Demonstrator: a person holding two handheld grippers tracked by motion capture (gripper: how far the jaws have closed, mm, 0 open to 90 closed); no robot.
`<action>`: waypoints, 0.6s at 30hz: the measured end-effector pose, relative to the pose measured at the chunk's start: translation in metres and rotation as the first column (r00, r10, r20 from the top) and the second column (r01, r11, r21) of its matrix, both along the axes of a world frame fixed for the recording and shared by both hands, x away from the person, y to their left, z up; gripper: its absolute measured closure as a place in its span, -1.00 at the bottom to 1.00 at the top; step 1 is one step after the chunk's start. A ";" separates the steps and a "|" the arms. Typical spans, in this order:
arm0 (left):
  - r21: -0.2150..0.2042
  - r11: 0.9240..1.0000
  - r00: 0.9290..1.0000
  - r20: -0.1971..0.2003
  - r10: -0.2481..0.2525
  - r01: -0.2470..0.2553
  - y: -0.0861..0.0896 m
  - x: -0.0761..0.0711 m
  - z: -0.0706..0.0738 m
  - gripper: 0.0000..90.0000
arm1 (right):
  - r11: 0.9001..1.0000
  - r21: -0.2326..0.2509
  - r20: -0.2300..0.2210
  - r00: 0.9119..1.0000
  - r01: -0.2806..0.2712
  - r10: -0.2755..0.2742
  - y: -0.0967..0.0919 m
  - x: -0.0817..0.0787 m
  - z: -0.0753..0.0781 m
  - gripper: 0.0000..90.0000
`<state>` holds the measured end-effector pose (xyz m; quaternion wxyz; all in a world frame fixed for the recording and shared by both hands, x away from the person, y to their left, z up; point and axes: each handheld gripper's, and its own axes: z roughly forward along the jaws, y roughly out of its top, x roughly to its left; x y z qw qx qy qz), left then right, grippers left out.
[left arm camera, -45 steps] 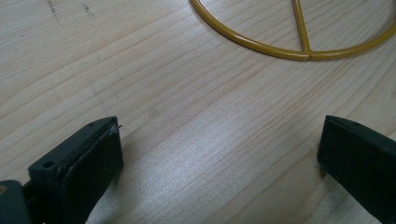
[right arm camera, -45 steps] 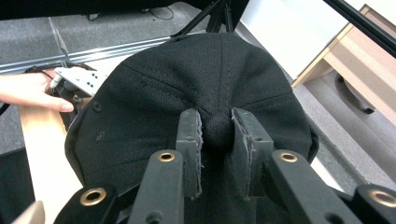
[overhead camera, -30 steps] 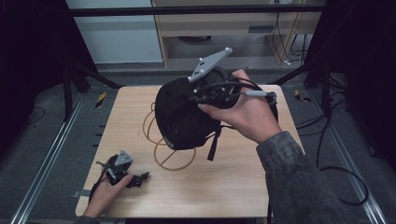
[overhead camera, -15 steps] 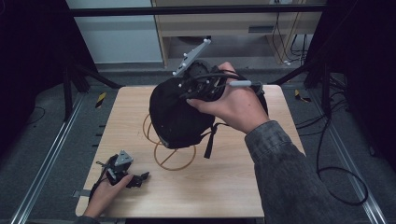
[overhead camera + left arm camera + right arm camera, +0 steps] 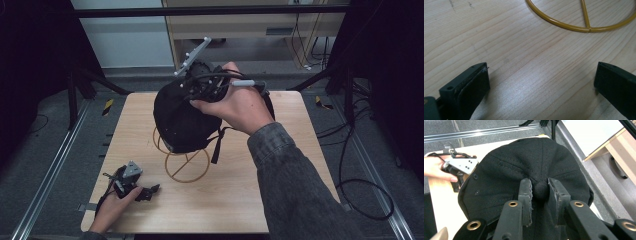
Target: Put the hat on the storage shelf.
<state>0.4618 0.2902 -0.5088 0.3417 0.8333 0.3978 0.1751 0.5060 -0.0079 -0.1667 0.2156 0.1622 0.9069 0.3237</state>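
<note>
While the right gripper [image 5: 539, 192] pinched the top button of the black cap [image 5: 529, 167] between its two jaws, the cap hung in the middle of the high view, just above the yellow wire stand [image 5: 187, 162] on the wooden table [image 5: 280, 200]. In that view the cap [image 5: 182, 117] covered the upper part of the stand, though whether it rested on the wire or was held clear of it could not be told. The strap dangled at the cap's lower right.

The left gripper [image 5: 131, 186] sat at the lower left of the high view, lying on the table in the person's left hand [image 5: 110, 210], well apart from the cap. In the left gripper view its jaws stood wide apart with nothing between them, bare wood beneath, and the stand's base ring [image 5: 579, 23] curving across the upper right of the frame.

The step in hand appeared to be moving the cap at the stand, either lifting it off or settling it on; the pictures did not decide which. The next move would call for keeping the pinch on the small button firm, since the soft fabric could swing or slip, and for carrying the cap straight along the stand's axis so its rim would not catch the wire loops.
</note>
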 end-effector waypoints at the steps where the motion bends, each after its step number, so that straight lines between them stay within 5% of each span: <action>1: 0.000 1.000 1.000 0.000 0.000 0.000 0.000 0.000 0.000 -1.00 | 1.000 -0.002 -0.006 1.000 0.000 0.000 0.004 0.004 -0.002 0.63; 18: 0.001 1.000 1.000 0.000 -0.002 0.002 0.000 0.000 0.000 -1.00 | 0.998 -0.056 -0.044 0.999 -0.005 0.002 0.036 0.024 -0.027 0.63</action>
